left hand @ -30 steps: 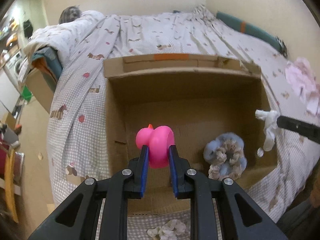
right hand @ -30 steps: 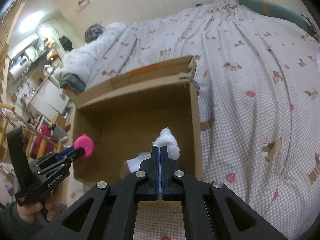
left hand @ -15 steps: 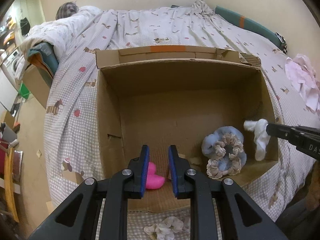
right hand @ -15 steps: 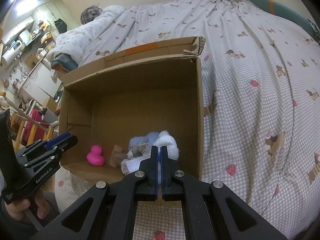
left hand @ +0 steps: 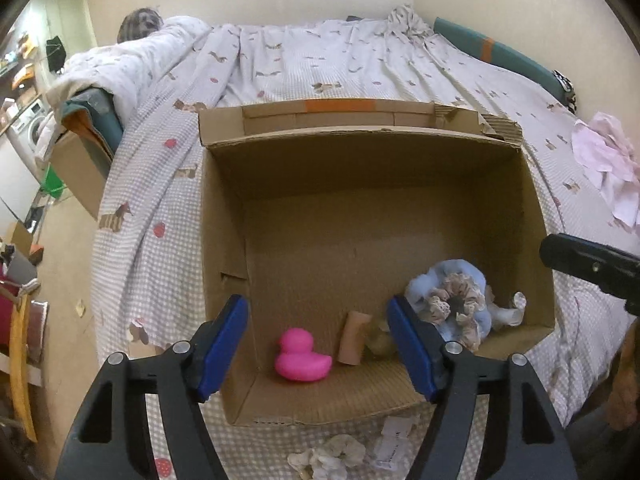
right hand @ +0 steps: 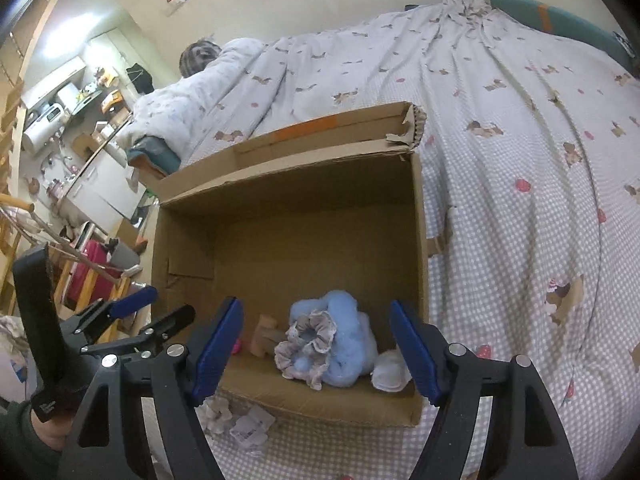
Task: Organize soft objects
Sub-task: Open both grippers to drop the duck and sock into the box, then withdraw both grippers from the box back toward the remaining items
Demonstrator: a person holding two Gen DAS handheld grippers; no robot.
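Note:
An open cardboard box (left hand: 360, 136) (right hand: 288, 172) sits on the bed. On its floor lie a pink rubber duck (left hand: 302, 356), a blue fluffy scrunchie (left hand: 460, 272) (right hand: 348, 340) under a lace scrunchie (left hand: 452, 304) (right hand: 310, 340), and a white cloth (left hand: 508, 312) (right hand: 390, 368) in the near right corner. My left gripper (left hand: 320, 340) (right hand: 156, 312) hovers above the duck; its jaws are opening and grip nothing. My right gripper (right hand: 318, 344) (left hand: 592, 268) hangs over the scrunchies, jaws also opening, nothing pressed between the pads.
A pale scrunchie (left hand: 328, 456) and a paper tag (left hand: 394, 440) lie on the checked sheet in front of the box. Pink cloth (left hand: 608, 160) rests at the right of the bed. A second cardboard box (left hand: 80, 168) stands left. A small tan piece (left hand: 352, 338) lies beside the duck.
The left gripper let go of the pink duck, which dropped to the box floor. The right gripper released the white cloth into the box corner. Both sets of jaws spread wide.

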